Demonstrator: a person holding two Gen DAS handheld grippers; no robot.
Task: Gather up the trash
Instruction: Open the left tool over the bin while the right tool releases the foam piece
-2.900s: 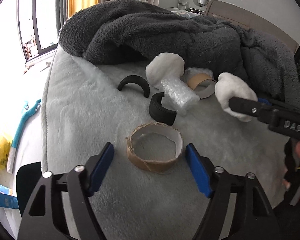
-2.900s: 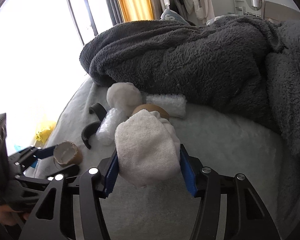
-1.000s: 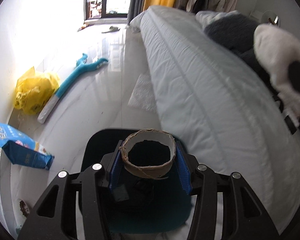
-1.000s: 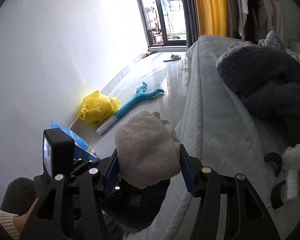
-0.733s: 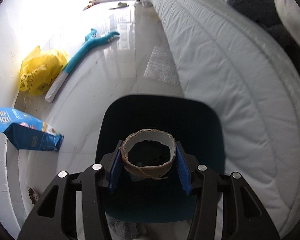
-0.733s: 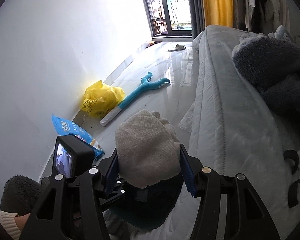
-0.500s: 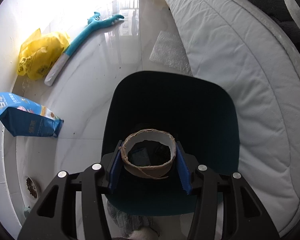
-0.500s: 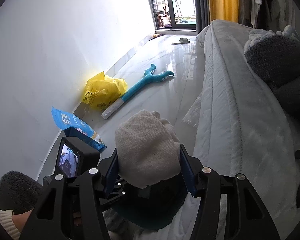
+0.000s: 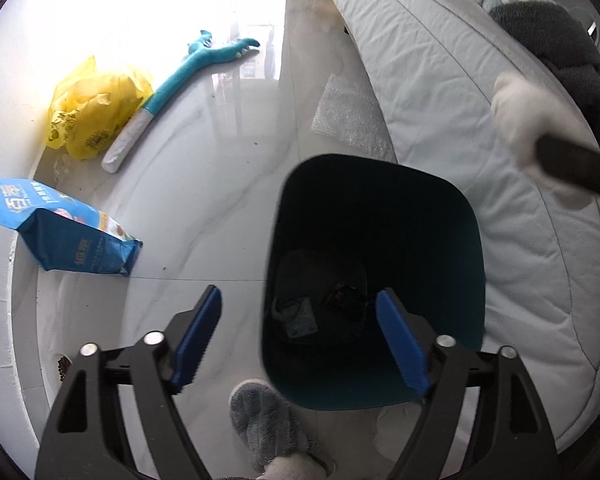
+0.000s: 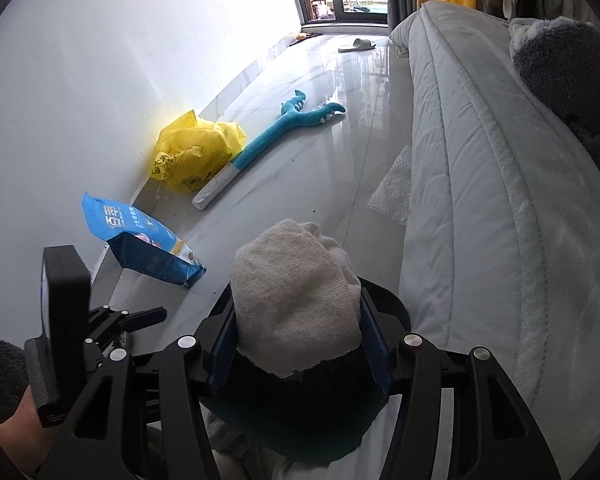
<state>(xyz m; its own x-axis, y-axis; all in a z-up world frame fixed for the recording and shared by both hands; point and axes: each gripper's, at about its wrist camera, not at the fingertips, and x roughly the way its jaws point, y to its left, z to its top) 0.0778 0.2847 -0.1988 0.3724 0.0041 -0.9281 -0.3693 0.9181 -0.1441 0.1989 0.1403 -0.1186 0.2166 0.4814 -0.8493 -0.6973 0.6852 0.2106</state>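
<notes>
My left gripper [image 9: 298,336] is open and empty above the near left rim of a dark teal trash bin [image 9: 452,216] standing on the floor beside the bed. A few scraps lie at the bin's bottom; the cardboard ring is not visible. My right gripper [image 10: 296,340] is shut on a white crumpled wad [image 10: 296,300] and holds it above the bin [image 10: 396,304]. The wad also shows in the left wrist view [image 9: 528,120], at the right above the bed edge.
A grey bed [image 9: 460,80] with a dark fleece blanket [image 10: 568,60] runs along the right. On the white floor lie a blue snack bag [image 9: 60,236], a yellow plastic bag [image 9: 96,112], a teal toy stick [image 9: 180,80] and a bubble-wrap sheet [image 9: 352,120]. A slippered foot [image 9: 264,424] is below.
My left gripper has opened and the cardboard ring it held is gone from between its jaws; the view has shifted left of the bin. The right gripper still holds the white wad over the bin.
</notes>
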